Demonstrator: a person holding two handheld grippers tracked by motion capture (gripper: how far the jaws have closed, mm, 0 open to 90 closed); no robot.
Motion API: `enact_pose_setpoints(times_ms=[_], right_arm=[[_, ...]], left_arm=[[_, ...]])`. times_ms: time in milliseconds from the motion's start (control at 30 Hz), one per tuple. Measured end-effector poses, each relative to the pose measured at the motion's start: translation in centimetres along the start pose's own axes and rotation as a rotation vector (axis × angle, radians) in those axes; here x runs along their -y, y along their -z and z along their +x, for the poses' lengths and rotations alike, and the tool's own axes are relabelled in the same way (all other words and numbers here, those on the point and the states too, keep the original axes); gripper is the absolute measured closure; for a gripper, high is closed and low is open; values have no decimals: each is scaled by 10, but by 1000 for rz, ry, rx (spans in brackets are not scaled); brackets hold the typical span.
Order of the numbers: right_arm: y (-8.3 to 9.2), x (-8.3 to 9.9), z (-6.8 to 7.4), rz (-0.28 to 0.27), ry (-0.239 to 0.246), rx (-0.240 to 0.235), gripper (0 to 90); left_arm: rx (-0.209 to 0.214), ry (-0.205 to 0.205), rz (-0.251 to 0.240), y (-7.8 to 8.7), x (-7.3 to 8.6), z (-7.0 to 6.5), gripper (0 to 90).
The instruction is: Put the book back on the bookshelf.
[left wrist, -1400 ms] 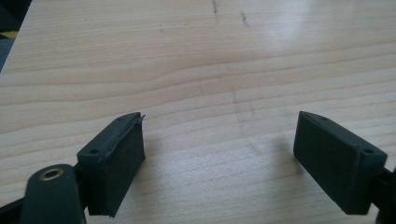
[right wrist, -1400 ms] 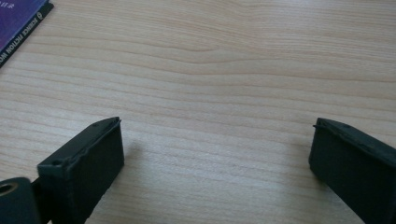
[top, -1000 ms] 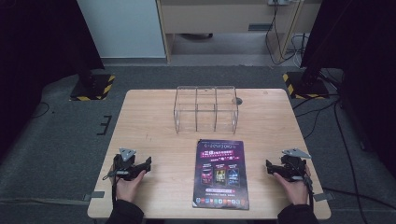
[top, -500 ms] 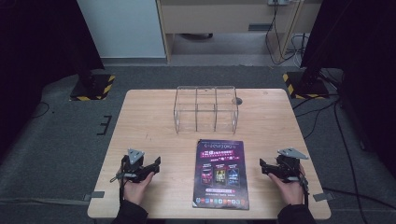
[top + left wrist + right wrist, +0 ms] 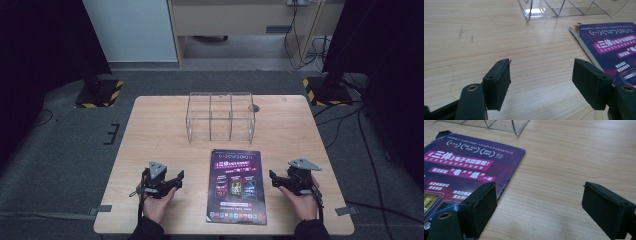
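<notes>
A purple booklet [image 5: 237, 186] with white print lies flat at the front middle of the wooden table [image 5: 150, 130]. Behind it stands a clear acrylic box [image 5: 220, 116] with dividers. My left gripper [image 5: 176, 180] hovers low to the booklet's left, pointing at it, open with nothing between its jaws, which have just been closing a little. In the left gripper view the booklet's edge [image 5: 599, 47] lies just right of the open gripper [image 5: 541, 65]. My right gripper [image 5: 274, 179] is to the booklet's right, open and empty, its jaws also narrowing slightly. The booklet [image 5: 466, 167] sits by its left jaw, bare wood under the gripper [image 5: 537, 186].
A small round hole [image 5: 253, 107] marks the table behind the acrylic box. Black stand bases with yellow stripes [image 5: 99, 92] [image 5: 326, 90] rest on the floor past the table's far corners. Cables [image 5: 350, 125] trail on the floor at the right.
Both hands have slid inward toward the booklet, the left moving right and the right moving left. The booklet and the acrylic box have stayed put.
</notes>
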State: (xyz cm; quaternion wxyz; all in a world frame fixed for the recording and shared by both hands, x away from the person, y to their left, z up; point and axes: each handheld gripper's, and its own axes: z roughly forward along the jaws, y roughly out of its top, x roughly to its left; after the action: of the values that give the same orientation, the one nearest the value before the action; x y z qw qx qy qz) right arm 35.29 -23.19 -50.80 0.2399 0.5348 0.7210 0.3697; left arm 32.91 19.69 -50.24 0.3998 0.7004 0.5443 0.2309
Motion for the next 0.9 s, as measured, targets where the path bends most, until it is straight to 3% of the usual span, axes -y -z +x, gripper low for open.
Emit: enact_pose_setpoints(times_ms=[333,900], right_arm=[[-2,-3,14,-9,15,-25,150],[-11,2,33,6,4,-93,211]], left_arm=[[45,-33,11,-9,0,-26,332],[117,-30,62,-35,0,-67,384]])
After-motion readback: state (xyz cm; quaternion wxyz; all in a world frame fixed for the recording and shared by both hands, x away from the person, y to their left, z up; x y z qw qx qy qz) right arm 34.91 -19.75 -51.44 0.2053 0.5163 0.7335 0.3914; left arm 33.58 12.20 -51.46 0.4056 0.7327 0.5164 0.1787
